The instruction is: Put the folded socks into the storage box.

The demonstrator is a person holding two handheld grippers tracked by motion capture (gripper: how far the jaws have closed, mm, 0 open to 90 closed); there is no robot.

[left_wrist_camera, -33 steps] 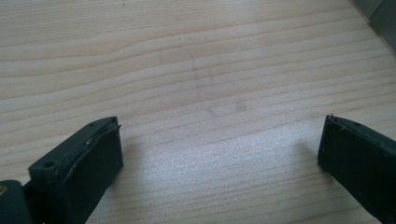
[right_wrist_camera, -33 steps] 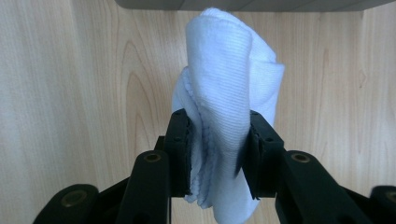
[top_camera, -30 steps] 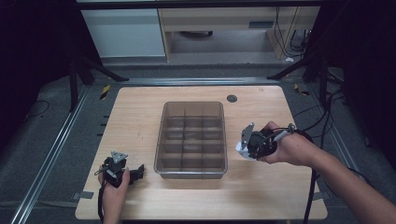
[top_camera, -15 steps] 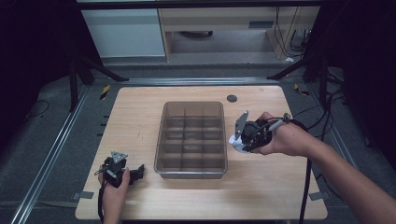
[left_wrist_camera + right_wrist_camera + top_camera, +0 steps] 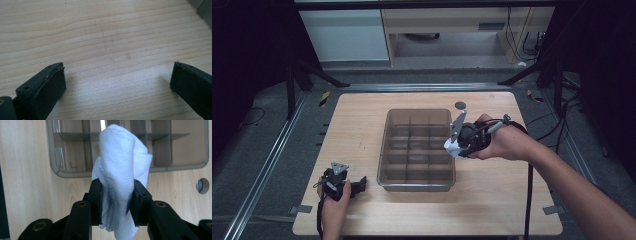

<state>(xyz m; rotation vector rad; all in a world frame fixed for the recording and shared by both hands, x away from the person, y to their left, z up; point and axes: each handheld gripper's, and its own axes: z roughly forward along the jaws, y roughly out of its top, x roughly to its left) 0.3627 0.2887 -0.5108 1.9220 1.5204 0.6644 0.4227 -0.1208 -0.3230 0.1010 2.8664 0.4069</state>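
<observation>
We log: right gripper point(image 5: 117, 202), jaws clamped on white cloth point(image 5: 122, 170), at divided tray point(image 5: 417, 150) right rim, tray ahead of jaws. Left gripper point(image 5: 117, 85), jaws wide, empty, on desk point(image 5: 492, 200), farther off.

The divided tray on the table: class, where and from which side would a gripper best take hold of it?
Probably the tray wall nearest the open left gripper, from above: the thin upright rim suits one jaw inside, one outside. The right gripper already holds a white cloth.
</observation>
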